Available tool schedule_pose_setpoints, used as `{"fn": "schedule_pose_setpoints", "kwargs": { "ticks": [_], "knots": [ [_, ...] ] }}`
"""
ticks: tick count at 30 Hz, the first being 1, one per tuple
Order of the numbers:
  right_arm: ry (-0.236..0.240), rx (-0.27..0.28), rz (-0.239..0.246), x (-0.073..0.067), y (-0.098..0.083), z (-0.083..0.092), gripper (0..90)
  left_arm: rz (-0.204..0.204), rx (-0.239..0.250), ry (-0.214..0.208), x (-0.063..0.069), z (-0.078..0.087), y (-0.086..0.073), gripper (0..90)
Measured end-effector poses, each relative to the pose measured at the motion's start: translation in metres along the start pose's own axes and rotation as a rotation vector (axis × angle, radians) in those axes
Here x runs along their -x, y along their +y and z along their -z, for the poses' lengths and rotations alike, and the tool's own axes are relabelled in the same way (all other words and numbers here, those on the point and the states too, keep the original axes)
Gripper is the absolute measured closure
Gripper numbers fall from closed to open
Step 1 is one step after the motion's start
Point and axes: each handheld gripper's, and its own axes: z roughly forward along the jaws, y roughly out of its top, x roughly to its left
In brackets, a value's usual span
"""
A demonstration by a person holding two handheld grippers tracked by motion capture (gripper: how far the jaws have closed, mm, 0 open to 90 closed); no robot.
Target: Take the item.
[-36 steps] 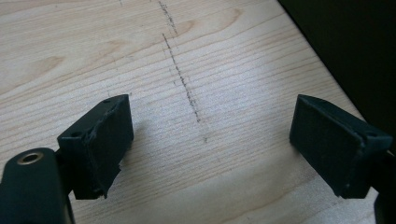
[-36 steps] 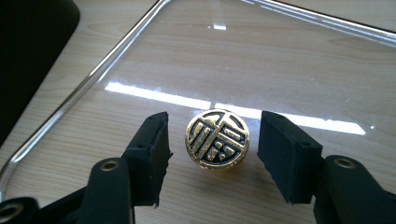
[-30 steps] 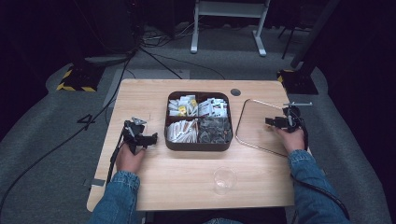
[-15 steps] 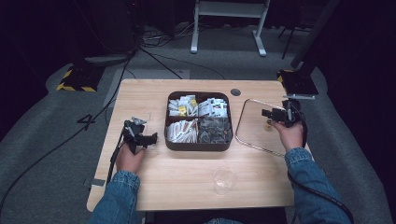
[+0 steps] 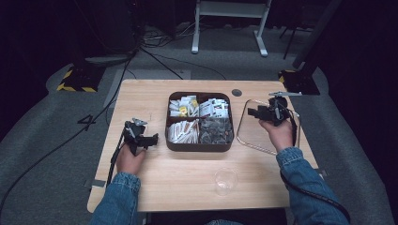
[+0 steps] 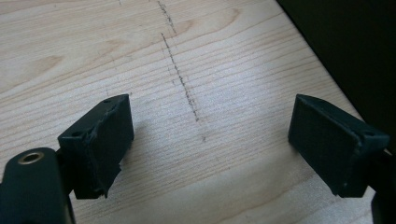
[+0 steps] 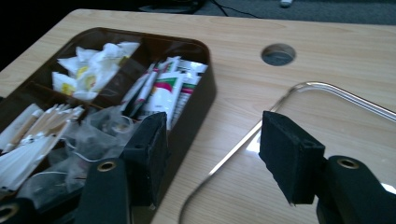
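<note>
A dark brown tray (image 5: 199, 146) with four compartments of packets and tea bags sits at the table's middle; its right wall (image 7: 196, 114) is close below my right gripper. My right gripper (image 5: 253, 112) (image 7: 212, 154) is open and empty, raised over the left part of a clear lid (image 5: 263, 136) whose shiny rim (image 7: 327, 91) curves past its jaws. My left gripper (image 5: 152, 139) (image 6: 210, 144) rests low over bare wood left of the tray, jaws wide apart with nothing between them.
A clear plastic cup (image 5: 225, 180) stands near the table's front edge. A round cable hole (image 5: 236, 93) (image 7: 278, 54) lies behind the lid. The table's edge (image 6: 322, 70) runs close to the left gripper. Cables trail from both grippers.
My right gripper has risen and moved left and away from the person, from the lid's right side toward the tray. The left gripper has kept still.
</note>
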Motion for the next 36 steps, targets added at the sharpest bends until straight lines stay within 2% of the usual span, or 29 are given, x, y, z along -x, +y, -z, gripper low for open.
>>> {"fn": "schedule_pose_setpoints", "kwargs": {
  "ticks": [2,5,9,10,17,27,31,36],
  "knots": [
    [0.022,-0.005,0.015,-0.007,0.003,-0.003,42.5,-0.002,0.0,-0.001,0.0,0.0,0.0,14.4],
    [0.085,-0.03,0.023,-0.016,0.006,-0.008,48.8,-0.002,0.0,-0.001,0.0,0.0,0.0,14.4],
    [0.141,-0.052,0.042,-0.032,0.008,-0.017,49.6,-0.003,0.0,-0.001,0.0,0.0,0.0,14.4],
    [0.141,-0.052,0.042,-0.032,0.008,-0.017,49.6,-0.002,0.0,-0.001,0.0,0.0,0.0,14.4],
    [0.179,-0.087,0.099,-0.057,0.007,-0.03,49.0,-0.003,0.0,-0.002,0.0,0.0,0.0,14.4],
    [0.192,-0.169,0.202,-0.087,0.0,-0.061,46.9,-0.003,0.0,-0.002,0.0,0.0,0.0,14.4],
    [0.21,-0.202,0.213,-0.093,-0.005,-0.073,46.9,-0.003,0.0,-0.002,0.0,0.0,0.0,14.4],
    [0.193,-0.241,0.23,-0.098,-0.01,-0.087,46.5,-0.003,0.0,-0.002,0.0,0.0,0.0,14.4]
  ]
}}
